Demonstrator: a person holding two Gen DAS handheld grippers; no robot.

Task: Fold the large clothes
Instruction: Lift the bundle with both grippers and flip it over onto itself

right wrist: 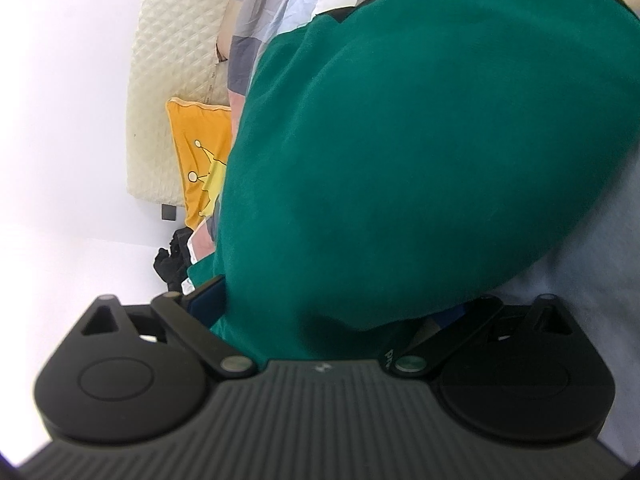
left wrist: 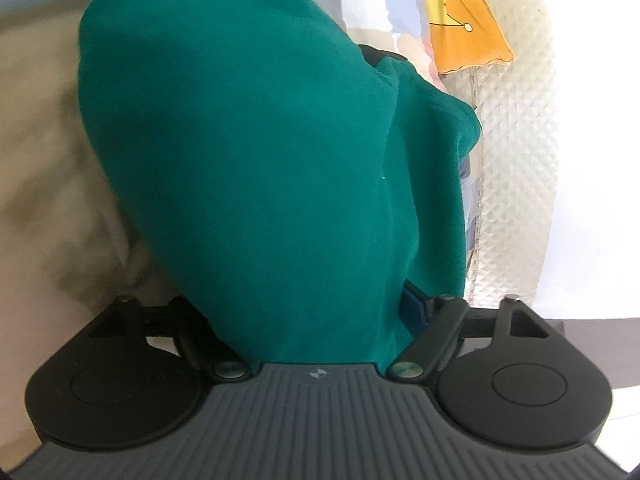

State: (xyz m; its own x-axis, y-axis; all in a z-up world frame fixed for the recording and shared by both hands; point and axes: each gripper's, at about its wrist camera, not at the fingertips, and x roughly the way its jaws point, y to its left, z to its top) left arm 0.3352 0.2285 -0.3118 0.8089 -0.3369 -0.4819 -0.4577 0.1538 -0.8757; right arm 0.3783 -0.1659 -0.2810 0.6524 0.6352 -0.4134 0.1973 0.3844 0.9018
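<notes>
Matt green cloth garment [left wrist: 248,140]; quilted, textured cream headboard [left wrist: 516,152].

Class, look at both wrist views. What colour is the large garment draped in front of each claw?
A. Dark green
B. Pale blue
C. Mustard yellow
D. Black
A: a dark green garment fills the middle of the left wrist view and of the right wrist view; the only yellow is a cushion behind it.

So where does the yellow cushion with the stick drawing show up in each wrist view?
Left wrist view: the yellow cushion sits at the top right, beyond the green garment.
Right wrist view: the cushion is at middle left, partly hidden by the garment.
Shared landmark: the cream quilted panel beside the cushion.
</notes>
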